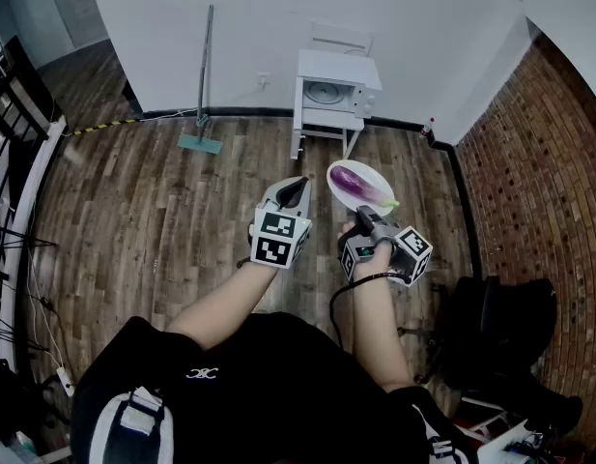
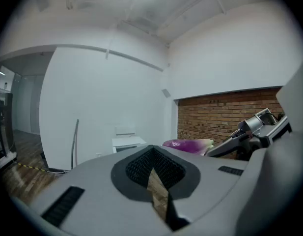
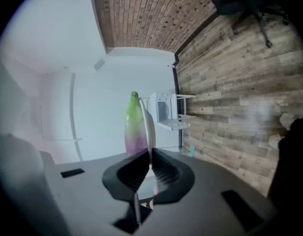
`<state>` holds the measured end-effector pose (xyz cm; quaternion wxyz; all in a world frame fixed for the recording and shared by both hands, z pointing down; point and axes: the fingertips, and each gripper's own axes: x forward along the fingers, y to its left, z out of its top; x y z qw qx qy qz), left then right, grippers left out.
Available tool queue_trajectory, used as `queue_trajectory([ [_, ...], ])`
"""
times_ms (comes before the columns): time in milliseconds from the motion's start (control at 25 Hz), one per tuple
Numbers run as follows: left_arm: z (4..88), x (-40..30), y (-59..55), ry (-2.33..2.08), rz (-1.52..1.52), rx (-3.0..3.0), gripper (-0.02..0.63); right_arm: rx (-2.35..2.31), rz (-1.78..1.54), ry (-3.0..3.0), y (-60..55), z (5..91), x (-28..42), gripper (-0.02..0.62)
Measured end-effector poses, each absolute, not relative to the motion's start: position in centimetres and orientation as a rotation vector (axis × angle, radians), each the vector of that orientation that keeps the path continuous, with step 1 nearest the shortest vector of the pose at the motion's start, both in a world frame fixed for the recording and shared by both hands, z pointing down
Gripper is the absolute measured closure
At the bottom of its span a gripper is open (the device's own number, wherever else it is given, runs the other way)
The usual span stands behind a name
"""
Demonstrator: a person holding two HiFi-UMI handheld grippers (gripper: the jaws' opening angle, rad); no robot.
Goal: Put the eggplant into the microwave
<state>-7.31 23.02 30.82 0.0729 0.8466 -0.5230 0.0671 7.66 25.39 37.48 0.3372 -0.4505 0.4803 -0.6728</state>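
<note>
A purple eggplant with a green stem lies on a white plate held in the air over the wood floor. My right gripper is shut on the plate's near rim; in the right gripper view the plate shows edge-on between the pads, with the eggplant on its left side. My left gripper hangs just left of the plate, shut with nothing in it. From there the eggplant shows to the right. The white microwave sits on a small white stand at the far wall.
A long-handled mop leans on the white wall left of the microwave. A brick wall runs down the right side. A black office chair stands near right, and a metal rack lines the left.
</note>
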Motion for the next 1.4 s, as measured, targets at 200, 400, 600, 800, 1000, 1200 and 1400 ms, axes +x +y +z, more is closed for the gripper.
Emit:
queue_trajectory([
  [200, 30.8, -9.0, 23.2, -1.585, 0.203, 2.539, 0.607, -1.150, -1.752, 1.279, 25.5, 37.4, 5.6, 0.569],
  [400, 31.5, -10.2, 23.3, -1.569, 0.184, 2.537, 0.607, -1.167, -1.737, 1.280, 25.8, 37.6, 5.0, 0.569],
  [600, 32.3, -11.1, 23.1, -1.546, 0.186, 2.514, 0.607, -1.195, -1.731, 1.282, 25.9, 37.9, 4.4, 0.569],
  [800, 34.0, -12.1, 22.7, -1.552, 0.301, 2.513, 0.608, -1.219, -1.729, 1.282, 26.1, 38.5, 3.5, 0.569],
  [1000, 33.8, -13.1, 21.6, -1.529, 0.280, 2.557, 0.609, -1.242, -1.703, 1.280, 25.7, 38.5, 2.6, 0.569],
  [1200, 33.2, -13.4, 20.4, -1.464, 0.246, 2.595, 0.609, -1.259, -1.671, 1.251, 25.3, 38.1, 1.9, 0.569],
  [1400, 33.6, -14.0, 19.8, -1.426, 0.232, 2.609, 0.609, -1.272, -1.654, 1.236, 24.9, 38.1, 1.2, 0.569],
])
